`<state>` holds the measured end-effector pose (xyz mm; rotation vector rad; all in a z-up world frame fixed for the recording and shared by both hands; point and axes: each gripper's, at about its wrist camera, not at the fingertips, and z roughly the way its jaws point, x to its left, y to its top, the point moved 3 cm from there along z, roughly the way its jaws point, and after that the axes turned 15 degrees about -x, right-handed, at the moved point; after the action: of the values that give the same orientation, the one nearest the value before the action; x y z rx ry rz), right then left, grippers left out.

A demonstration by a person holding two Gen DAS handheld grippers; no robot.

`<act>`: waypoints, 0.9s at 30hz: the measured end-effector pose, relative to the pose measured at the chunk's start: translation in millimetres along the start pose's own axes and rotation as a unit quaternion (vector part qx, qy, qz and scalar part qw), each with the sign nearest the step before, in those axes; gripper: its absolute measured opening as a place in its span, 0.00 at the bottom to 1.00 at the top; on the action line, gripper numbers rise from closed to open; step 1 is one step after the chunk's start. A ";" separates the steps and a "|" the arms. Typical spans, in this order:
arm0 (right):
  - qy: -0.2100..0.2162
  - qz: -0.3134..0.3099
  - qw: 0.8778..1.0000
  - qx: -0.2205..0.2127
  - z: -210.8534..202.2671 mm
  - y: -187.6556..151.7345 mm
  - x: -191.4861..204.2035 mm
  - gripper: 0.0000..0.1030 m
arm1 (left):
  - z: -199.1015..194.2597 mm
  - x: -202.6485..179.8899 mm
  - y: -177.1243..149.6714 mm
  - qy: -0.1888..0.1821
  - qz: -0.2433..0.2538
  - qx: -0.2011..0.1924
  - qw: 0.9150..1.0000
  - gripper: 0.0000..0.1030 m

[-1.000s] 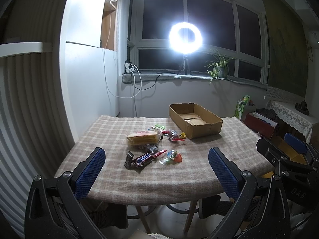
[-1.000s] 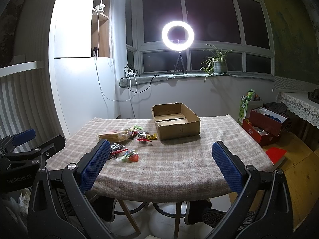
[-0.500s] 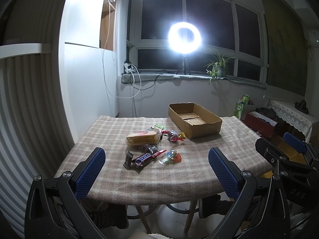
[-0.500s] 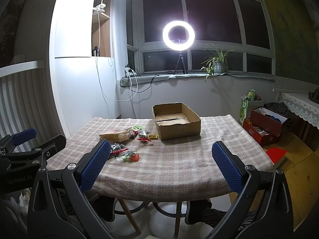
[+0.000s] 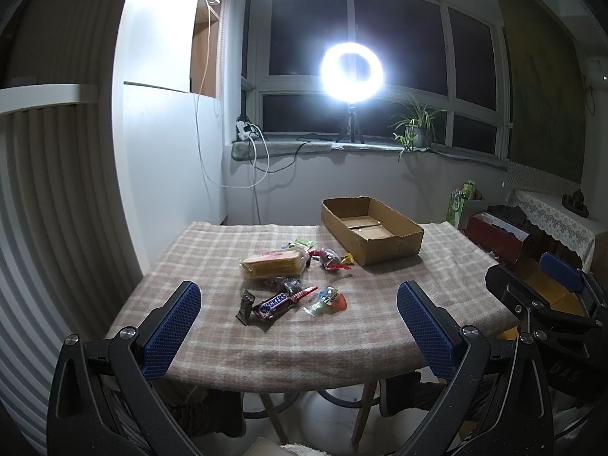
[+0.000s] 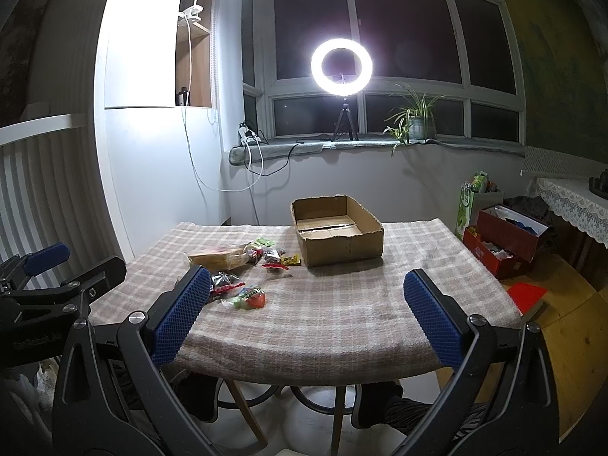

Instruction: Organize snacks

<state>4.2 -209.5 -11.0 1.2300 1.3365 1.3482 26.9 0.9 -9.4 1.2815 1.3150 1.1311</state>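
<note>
Nothing on the table has shifted since a second ago; both claws hang short of its near edge, spread wide and empty. Sorting has not begun. The left gripper (image 5: 298,328) faces the glossy Snickers bar (image 5: 274,304), lying on the checked cloth (image 5: 212,250) among crinkly wrappers and a soft yellow cake pack (image 5: 271,264). The right gripper (image 6: 304,311) looks toward the shallow cardboard box (image 6: 336,233), empty, beside the heap. Next, I reckon, comes reaching in and pinching one slippery wrapper.

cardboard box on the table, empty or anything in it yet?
Empty. The cardboard box shows only its bare bottom flaps; the snacks all lie on the tablecloth beside it.
</note>
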 end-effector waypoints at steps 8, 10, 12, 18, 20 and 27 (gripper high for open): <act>0.014 0.014 1.000 0.021 17.6 -8.3 -4.0 1.00 | 22.4 16.7 -10.8 0.004 -0.012 0.025 1.000 0.99; 0.022 0.013 0.999 0.030 31.9 -11.7 -9.2 1.00 | 33.0 23.1 -15.7 0.011 -0.017 0.036 0.999 0.99; 0.033 0.012 0.999 0.042 50.3 -18.3 -11.8 1.00 | 42.6 28.9 -21.5 0.016 -0.021 0.046 0.999 0.99; 0.058 0.013 0.994 0.095 95.6 -47.0 -9.9 1.00 | 76.8 52.1 -48.8 0.028 -0.035 0.089 0.995 0.99; 0.069 0.017 0.991 0.113 107.8 -57.7 -8.2 1.00 | 87.3 57.4 -61.5 0.029 -0.038 0.109 0.993 0.98; 0.105 0.011 0.982 0.156 148.7 -84.6 7.2 1.00 | 116.9 72.0 -90.7 0.019 -0.067 0.163 0.984 0.82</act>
<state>144.1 -173.4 -103.0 1.3384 1.7402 1.3483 131.2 70.8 -115.7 1.3844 1.6388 0.8752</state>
